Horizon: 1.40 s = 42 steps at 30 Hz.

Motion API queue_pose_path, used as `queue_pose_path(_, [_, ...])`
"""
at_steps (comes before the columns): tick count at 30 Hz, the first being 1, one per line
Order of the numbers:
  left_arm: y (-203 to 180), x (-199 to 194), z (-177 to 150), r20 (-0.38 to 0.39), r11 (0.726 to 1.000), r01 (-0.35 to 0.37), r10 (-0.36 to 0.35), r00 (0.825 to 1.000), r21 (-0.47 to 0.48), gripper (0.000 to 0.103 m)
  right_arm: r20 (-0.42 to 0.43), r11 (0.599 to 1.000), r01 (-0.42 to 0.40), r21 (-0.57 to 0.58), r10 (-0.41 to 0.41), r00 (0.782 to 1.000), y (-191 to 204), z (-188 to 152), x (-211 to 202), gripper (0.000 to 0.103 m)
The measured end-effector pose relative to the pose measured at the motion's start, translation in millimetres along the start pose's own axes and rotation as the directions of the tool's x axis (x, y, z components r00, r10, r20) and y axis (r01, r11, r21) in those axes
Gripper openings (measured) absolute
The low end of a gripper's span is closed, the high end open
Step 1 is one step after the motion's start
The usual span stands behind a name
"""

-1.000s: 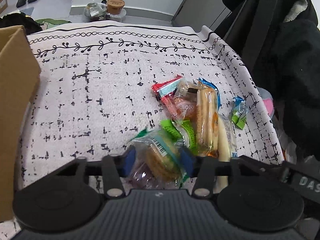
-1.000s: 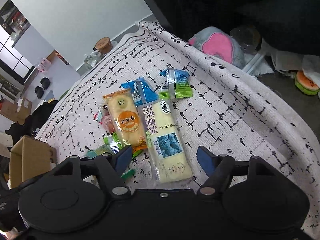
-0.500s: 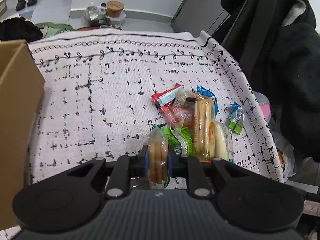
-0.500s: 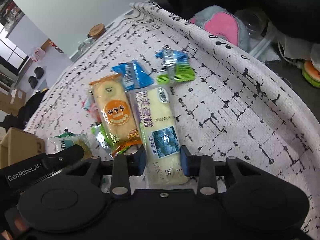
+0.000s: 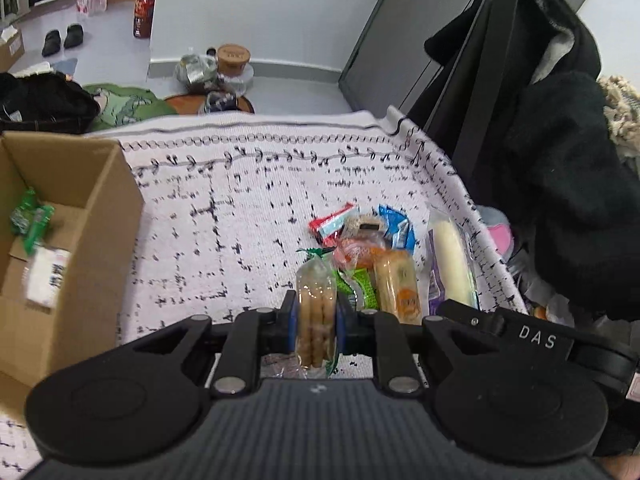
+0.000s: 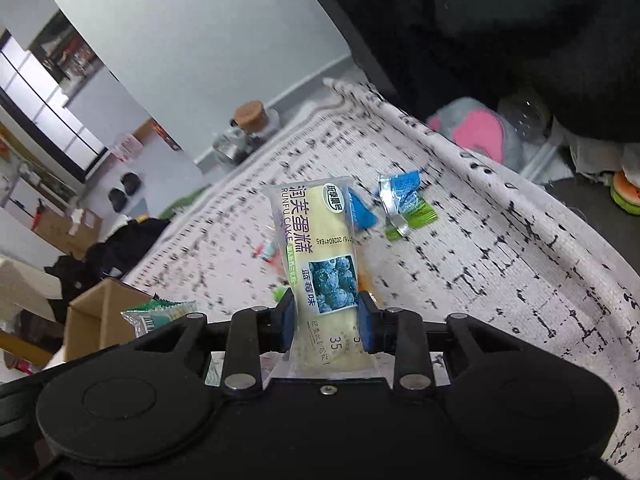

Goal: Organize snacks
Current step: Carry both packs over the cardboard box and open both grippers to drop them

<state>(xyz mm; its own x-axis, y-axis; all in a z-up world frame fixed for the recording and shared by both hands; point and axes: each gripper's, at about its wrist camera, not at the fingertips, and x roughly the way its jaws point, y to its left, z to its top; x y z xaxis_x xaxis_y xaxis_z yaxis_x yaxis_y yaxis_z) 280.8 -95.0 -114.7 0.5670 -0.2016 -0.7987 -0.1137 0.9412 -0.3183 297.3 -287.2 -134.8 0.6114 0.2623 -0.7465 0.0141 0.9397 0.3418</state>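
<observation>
Snacks: two lifted, rest piled on patterned cloth

Biscuit pack (image 5: 316, 312), clear wrap, upright on edge betw. left claw (image 5: 316, 322) pads. Blueberry cake pack (image 6: 320, 264), pale yellow, upright in right claw (image 6: 326, 322). Loose pile (image 5: 372, 256) at 12–1 o'clock of biscuits; blue-green candy (image 6: 404, 206) at 1 o'clock of cake.

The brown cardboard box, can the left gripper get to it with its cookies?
Probably yes. The brown cardboard box stands open-topped just left of the left gripper, whose jaws are shut on the clear cookie packet, with only bare patterned cloth between them.
</observation>
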Motion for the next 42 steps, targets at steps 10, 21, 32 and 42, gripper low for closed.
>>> queue_pose_path(10, [6.3, -46.1, 3.7, 0.076, 1.0, 0.003, -0.004, 0.997, 0.009, 0.017, 0.066, 0.999, -0.047, -0.006, 0.048, 0.997, 26.5, -5.3, -24.6, 0.03])
queue_pose_path(21, [22.7, -86.5, 15.4, 0.148, 1.0, 0.019, -0.02, 0.989, 0.008, 0.017, 0.123, 0.992, -0.122, -0.02, 0.123, 0.985, 65.1, -13.6, -41.2, 0.03])
queue_pose_path(32, [55.4, -113.5, 19.1, 0.167, 0.999, 0.032, -0.03, 0.986, -0.011, 0.017, 0.141, 0.993, -0.107, -0.05, 0.113, 0.984, 98.2, -27.9, -33.8, 0.03])
queue_pose_path(42, [102.2, -121.5, 20.6, 0.17, 0.998, -0.005, 0.015, 0.985, -0.058, 0.017, 0.137, 0.989, -0.121, -0.082, 0.132, 0.982, 129.3, -38.6, -28.2, 0.03])
